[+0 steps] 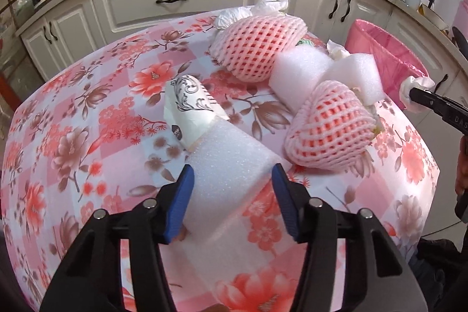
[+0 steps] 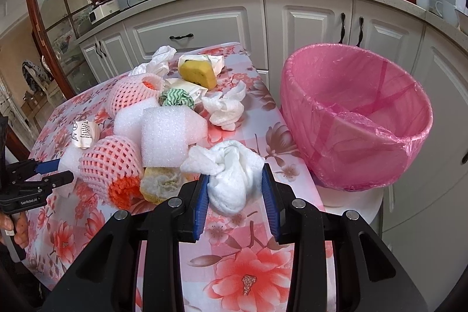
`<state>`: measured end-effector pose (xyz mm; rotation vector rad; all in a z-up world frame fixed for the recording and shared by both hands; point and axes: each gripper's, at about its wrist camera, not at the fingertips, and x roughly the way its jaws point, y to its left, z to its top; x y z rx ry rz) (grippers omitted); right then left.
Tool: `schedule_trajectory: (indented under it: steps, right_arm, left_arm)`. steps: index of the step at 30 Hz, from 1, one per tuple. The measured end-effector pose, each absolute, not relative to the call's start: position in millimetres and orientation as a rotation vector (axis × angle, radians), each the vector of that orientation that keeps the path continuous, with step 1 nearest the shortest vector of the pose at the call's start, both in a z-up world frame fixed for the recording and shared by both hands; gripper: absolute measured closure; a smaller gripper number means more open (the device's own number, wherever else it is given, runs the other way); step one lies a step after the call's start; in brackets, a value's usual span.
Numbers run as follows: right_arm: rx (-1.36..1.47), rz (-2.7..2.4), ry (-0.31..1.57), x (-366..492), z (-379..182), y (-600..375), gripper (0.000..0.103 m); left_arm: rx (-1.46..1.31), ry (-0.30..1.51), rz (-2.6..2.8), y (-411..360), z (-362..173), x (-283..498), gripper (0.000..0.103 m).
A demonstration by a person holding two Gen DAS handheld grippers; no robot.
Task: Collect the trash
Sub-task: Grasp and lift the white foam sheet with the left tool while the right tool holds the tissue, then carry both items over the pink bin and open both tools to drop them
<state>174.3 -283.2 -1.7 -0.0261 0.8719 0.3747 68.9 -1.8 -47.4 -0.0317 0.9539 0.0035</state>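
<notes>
Two grips | your right gripper (image 2: 235, 189): jaws clenched on tissue wad (image 2: 231, 180), bin (image 2: 355, 119) right-ahead beside tabletop (image 2: 248, 268) | left gripper (image 1: 232, 196): jaws straddle foam sheet (image 1: 231, 163), not pressing, long axis runs away from you

The bench (image 1: 87, 119) is covered in a pink checked cloth printed with coral flowers. 2 pink foam nets (image 1: 257, 48), white foam pieces (image 1: 301, 69), a yellow sponge (image 2: 197, 72) and a pink-lined bin (image 2: 356, 119) are seen.
</notes>
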Motion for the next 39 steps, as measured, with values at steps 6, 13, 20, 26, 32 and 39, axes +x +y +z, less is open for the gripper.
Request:
schedule_trajectory:
  steps: [6,13,20,26,32,39]
  right_arm:
    - [-0.012,0.376,0.864,172.9,-0.3,-287.9,0.069]
    - [-0.009,0.382,0.841,172.3,7.0,-291.2,0.069]
    - [0.004,0.382,0.827,178.3,11.0,-300.1,0.069]
    - [0.016,0.384,0.817,186.1,11.7,-308.6,0.069]
    - [0.019,0.388,0.804,195.0,14.0,-316.5,0.069]
    - [0.014,0.385,0.767,212.9,30.2,-329.9,0.069]
  left_arm:
    - [-0.022,0.933,0.047,-8.8,-41.4,66.1,0.065]
    - [-0.028,0.914,0.074,-13.2,-30.9,62.6,0.073]
    - [-0.028,0.881,0.100,-16.2,-13.9,54.6,0.077]
    - [-0.010,0.850,0.135,-18.9,4.8,53.9,0.079]
    - [0.010,0.810,0.151,-23.6,30.6,62.1,0.079]
    - [0.043,0.756,0.124,-44.6,63.2,86.5,0.079]
